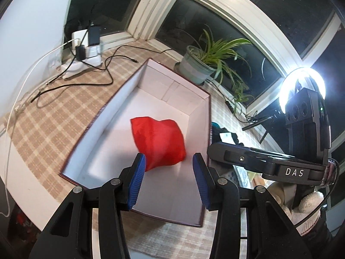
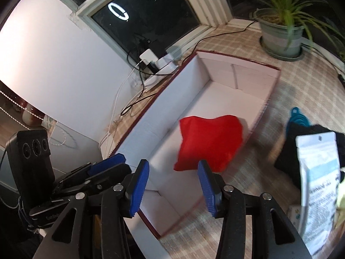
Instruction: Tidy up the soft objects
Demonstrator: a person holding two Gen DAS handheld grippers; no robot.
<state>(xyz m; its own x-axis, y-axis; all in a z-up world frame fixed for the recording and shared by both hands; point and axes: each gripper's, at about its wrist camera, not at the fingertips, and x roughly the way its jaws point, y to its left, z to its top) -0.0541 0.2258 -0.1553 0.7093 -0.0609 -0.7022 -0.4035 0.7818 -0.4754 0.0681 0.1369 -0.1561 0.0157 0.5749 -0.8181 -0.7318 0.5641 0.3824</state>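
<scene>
showing white packet (image 2: pixel 317 185) only right wrist; ring lamp (image 1: pixel 301 86) only left.

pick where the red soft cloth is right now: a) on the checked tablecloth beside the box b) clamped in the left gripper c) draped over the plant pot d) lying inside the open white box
d: the red cloth lies on the white floor of the open box, and both wrist views show it there with no pad pressing on it.
</scene>
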